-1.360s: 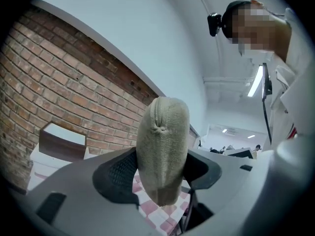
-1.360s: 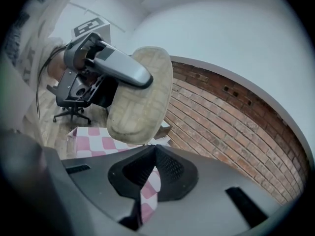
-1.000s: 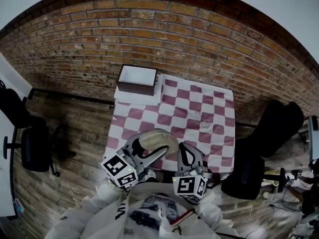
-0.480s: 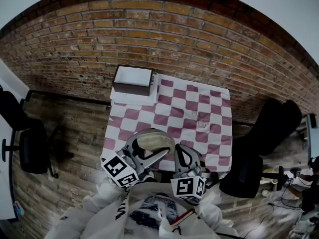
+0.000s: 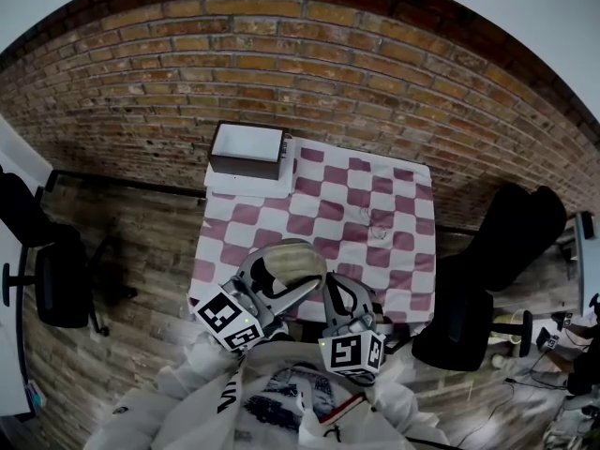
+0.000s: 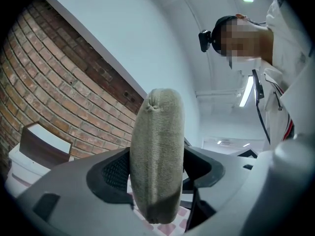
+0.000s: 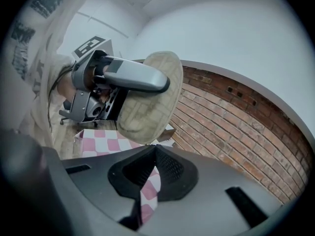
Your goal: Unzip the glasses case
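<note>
Step in hand: catching the zip pull ahead of the opening stroke. Held on edge between the fingers [image 6: 114, 173] of the left gripper [image 6: 156, 176]: the glasses case [image 6: 157, 132], clamped on both flat sides and lifted clear, with the checkered surface [image 5: 375, 204] below the fingers. Set directly under the case's lower rim: the right gripper [image 7: 156, 149], fingers [image 7: 174, 168] pressed fully together. Probably nipping the pull; pull itself not discernible between them. No parted seam visible anywhere on the case.

Next move: keep the left clamp firm and draw the right fingers along the rim, following its curve. Confirm capture of the pull first. Expect flex in the soft fabric; avoid twisting.

Against the frame one second back: hardly any difference. Same clamp on the case, same closed right fingers, both grippers in nearly the same places. Only a slight drift of the brown box [image 5: 247, 148], well beyond the fingers, within the head view.
</note>
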Motion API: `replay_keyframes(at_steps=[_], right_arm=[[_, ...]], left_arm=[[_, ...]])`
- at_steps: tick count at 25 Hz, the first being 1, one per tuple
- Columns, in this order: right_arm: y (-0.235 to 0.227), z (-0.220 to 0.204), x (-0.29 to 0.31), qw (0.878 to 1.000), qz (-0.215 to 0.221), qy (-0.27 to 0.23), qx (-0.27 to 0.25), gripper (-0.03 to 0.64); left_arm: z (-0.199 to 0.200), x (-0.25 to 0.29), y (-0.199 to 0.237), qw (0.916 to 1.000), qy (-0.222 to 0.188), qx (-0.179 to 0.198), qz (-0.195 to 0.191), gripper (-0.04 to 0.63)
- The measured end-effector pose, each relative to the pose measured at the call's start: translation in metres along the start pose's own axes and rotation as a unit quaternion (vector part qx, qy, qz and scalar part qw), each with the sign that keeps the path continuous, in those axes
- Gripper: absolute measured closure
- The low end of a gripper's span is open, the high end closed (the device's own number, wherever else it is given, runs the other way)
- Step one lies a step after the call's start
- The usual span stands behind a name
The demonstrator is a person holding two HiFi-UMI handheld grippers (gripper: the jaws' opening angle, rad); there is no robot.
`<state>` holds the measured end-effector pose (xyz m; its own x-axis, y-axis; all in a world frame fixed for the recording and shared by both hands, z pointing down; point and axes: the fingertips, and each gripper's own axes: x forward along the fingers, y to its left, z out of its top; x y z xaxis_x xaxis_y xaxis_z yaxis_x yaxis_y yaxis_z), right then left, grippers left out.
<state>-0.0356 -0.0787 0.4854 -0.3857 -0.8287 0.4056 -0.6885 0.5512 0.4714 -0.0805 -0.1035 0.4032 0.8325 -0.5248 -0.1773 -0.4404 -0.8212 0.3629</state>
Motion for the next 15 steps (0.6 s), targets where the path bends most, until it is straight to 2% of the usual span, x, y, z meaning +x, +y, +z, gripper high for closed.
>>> replay_keyframes(at_steps=[7, 8, 9, 15], right_arm=[[0.000, -0.004, -0.002, 1.000, -0.006, 0.008, 0.006, 0.600], [-0.002, -0.004, -0.002, 1.000, -0.009, 0.008, 0.008, 0.600], [-0.002, -0.005, -0.002, 1.000, -0.011, 0.007, 0.009, 0.600], [0.002, -0.002, -0.001, 1.000, -0.006, 0.002, 0.008, 0.600]], left_arm=[[-0.003, -0.003, -0.001, 0.9997, 0.019, -0.006, 0.013, 0.272], [-0.003, -0.004, 0.001, 0.9996, 0.020, -0.010, 0.015, 0.275], [-0.003, -0.005, 0.002, 0.9995, 0.020, -0.016, 0.017, 0.311], [-0.003, -0.011, 0.003, 0.9989, 0.034, -0.022, 0.023, 0.314]])
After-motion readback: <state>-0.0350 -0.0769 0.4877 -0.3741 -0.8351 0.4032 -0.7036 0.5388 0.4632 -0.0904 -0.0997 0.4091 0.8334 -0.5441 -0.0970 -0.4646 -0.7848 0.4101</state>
